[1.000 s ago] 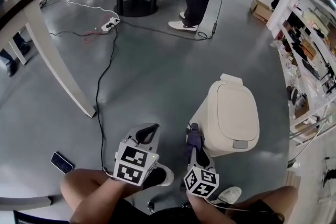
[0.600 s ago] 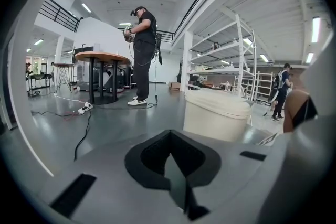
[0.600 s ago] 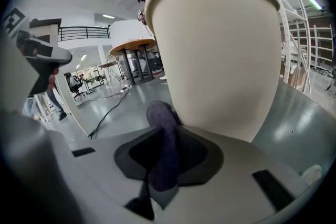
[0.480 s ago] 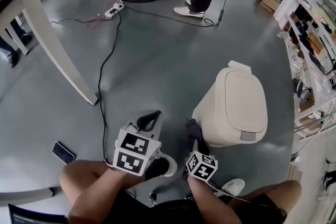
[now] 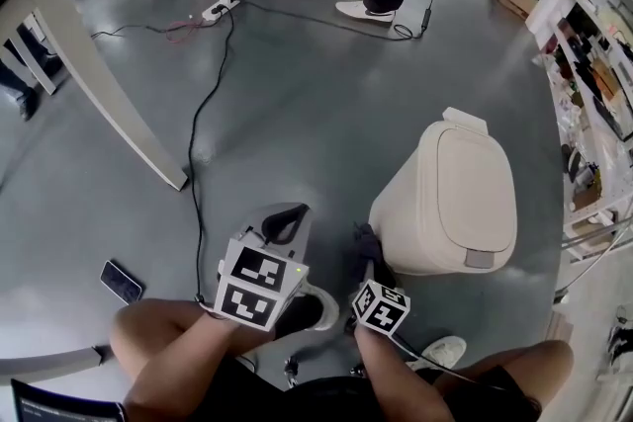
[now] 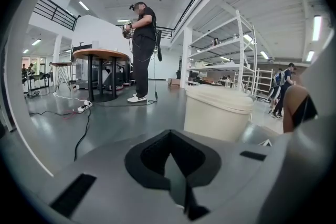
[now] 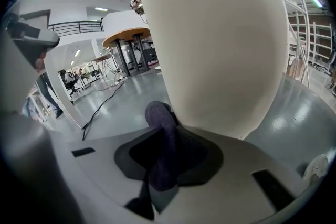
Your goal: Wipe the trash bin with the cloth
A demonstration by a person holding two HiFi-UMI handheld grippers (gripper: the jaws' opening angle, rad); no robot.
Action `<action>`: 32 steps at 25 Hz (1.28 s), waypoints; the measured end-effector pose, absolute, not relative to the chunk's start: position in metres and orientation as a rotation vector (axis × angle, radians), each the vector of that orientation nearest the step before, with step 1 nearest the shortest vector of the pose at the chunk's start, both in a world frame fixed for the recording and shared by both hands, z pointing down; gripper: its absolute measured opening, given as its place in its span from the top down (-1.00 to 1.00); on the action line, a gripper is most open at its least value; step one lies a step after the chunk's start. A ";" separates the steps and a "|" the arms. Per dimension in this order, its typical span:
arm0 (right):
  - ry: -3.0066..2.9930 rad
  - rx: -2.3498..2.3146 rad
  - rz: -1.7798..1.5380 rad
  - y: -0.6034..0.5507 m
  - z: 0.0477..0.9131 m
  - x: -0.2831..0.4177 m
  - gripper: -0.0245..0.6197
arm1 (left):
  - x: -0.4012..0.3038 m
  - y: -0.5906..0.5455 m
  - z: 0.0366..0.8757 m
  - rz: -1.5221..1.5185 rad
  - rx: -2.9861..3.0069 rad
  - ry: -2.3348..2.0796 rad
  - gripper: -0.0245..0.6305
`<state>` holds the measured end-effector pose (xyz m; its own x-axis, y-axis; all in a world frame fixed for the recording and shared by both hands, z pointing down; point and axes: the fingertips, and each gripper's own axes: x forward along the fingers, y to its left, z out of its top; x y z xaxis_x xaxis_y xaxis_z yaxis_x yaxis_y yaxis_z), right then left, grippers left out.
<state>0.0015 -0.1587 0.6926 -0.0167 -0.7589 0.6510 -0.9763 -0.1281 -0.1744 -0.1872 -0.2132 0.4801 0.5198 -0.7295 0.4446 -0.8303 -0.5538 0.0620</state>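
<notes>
Purple cloth (image 7: 159,134), pinched in the right claw (image 5: 364,262), touches the lower side of the bin (image 5: 450,203) just ahead; the left claw (image 5: 285,230), closed and empty, is farther.

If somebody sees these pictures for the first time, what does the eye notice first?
First comes the big cream trash bin, lid shut, standing on the grey floor at the right of the head view. Next is the dark cloth clamped in the right hand-held gripper, its top right at the bin's side. The left hand-held gripper beside it is shut and empty.
</notes>
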 end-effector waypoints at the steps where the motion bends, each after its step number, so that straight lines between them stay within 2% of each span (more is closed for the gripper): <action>1: -1.807 1.928 0.909 -0.159 0.694 0.002 0.68 | -0.187 -0.214 0.480 0.541 2.492 -1.313 0.93; 5: -1.828 1.947 0.910 -0.161 0.682 -0.005 0.68 | -0.187 -0.217 0.480 0.546 2.491 -1.316 0.93; 12: -2.095 2.104 0.726 -0.186 0.575 -0.044 0.68 | -0.191 -0.223 0.481 0.526 2.468 -1.319 0.93; 19: -2.181 2.277 0.581 -0.204 0.499 -0.044 0.68 | -0.193 -0.225 0.482 0.535 2.484 -1.329 0.93; 25: -2.114 2.391 0.597 -0.209 0.488 -0.030 0.68 | -0.192 -0.224 0.482 0.530 2.485 -1.319 0.93; 32: -2.019 2.408 0.705 -0.214 0.517 -0.021 0.68 | -0.189 -0.220 0.487 0.540 2.492 -1.296 0.93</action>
<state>-0.0213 -0.2143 0.5171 0.1196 -0.9533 0.2775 -0.9186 -0.2122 -0.3333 -0.1886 -0.2199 0.4873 0.5274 -0.7219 0.4481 -0.8266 -0.5579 0.0742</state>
